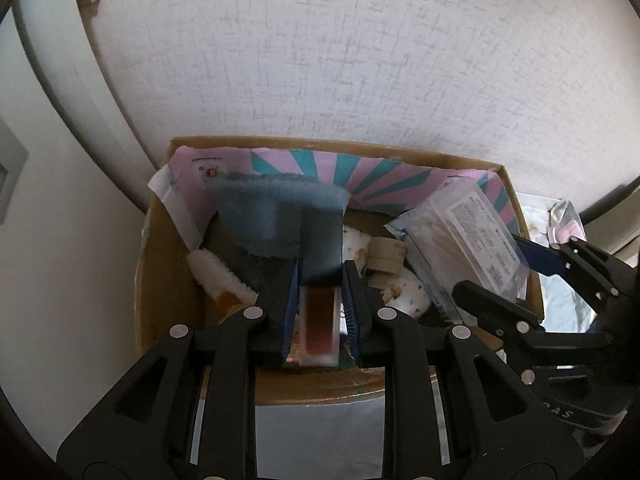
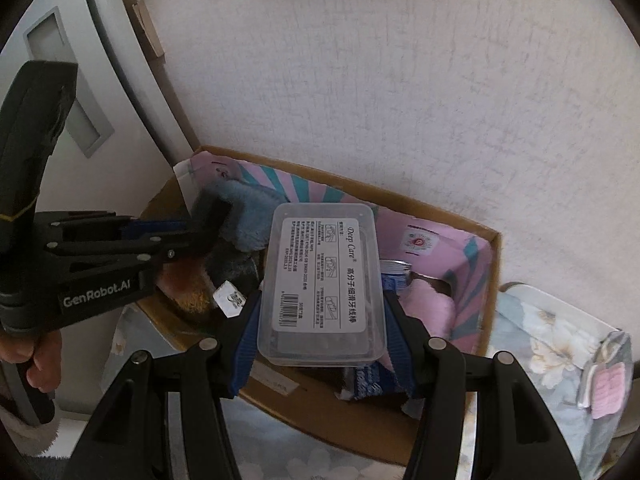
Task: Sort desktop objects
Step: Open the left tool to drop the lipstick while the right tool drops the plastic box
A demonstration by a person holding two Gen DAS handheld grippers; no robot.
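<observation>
The cardboard box fills the middle of the left wrist view, pushed up against the textured wall at twelve o'clock, and it sits on a floral-covered worktop. Its inner walls carry a pink-and-teal striped liner. Inside, toward eleven o'clock, a blue fuzzy cloth is draped over the clutter, with a cream fluffy piece at nine o'clock of the box floor.

Now the clear plastic floss-pick box, label up, dead centre in the right wrist view: the right gripper has its blue-padded fingers clenched on both long sides, holding it above the cardboard box. From the left camera that same container shows at two o'clock, tilted over the box rim.

Over to the left gripper, reaching into the box from six o'clock: its fingers are clamped on a small dark rectangular object with a reddish-brown face, pinched between the ribbed pads. What that object is, I can't tell.

At four o'clock in the right view, a small pink item lies on the worktop.
</observation>
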